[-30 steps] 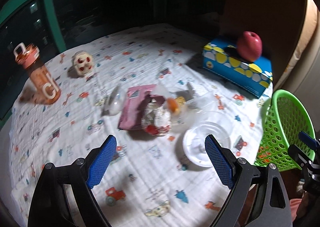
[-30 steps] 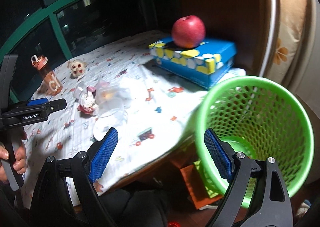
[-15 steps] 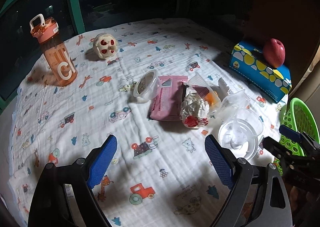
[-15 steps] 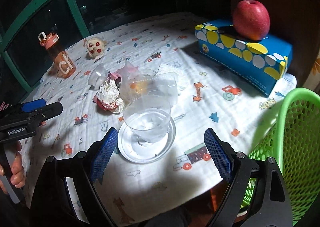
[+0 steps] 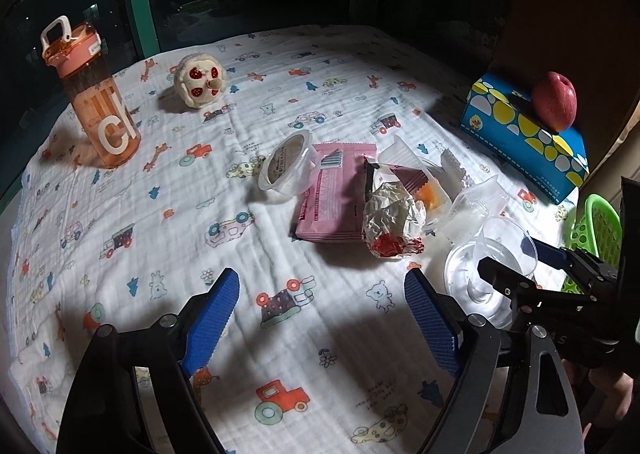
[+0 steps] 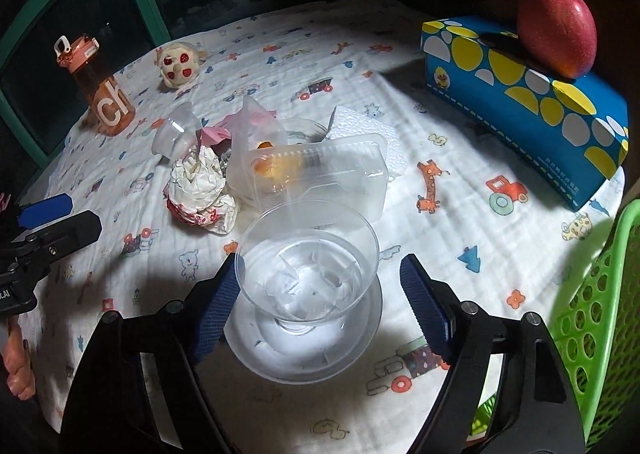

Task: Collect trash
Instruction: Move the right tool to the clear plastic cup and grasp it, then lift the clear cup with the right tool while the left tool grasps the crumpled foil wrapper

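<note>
I have the right gripper (image 6: 314, 294) lined up on the clear plastic cup (image 6: 307, 258), which stands on a clear round lid (image 6: 304, 338) near the front edge of the surface (image 6: 460, 181). The jaws are spread wide, one pad on each side of the cup; the left pad looks very near or against the cup wall, the right pad is apart from it. Nothing is pinched yet.

The left gripper (image 5: 322, 324) hangs over bare cloth with its jaws spread and holding nothing, well short of the trash pile. That pile sits mid-surface: a crumpled wrapper (image 5: 394, 219), a pink packet (image 5: 334, 193), a small clear tub (image 5: 286, 167) tipped on its side and a clear clamshell box (image 6: 320, 173) with orange scraps inside, just behind the cup.

I judge this to be the reach for the first piece, with the collection barely begun. The green basket (image 6: 596, 314) waits beyond the surface's right edge.

Next I need to centre the cup between the pads and close gently, since thin plastic may buckle or squirt out. The lid beneath may lift with it or slide. The water bottle (image 5: 94, 93), plush toy (image 5: 200, 81), tissue box (image 6: 520, 93) and apple (image 6: 556, 29) seem not to be trash.
</note>
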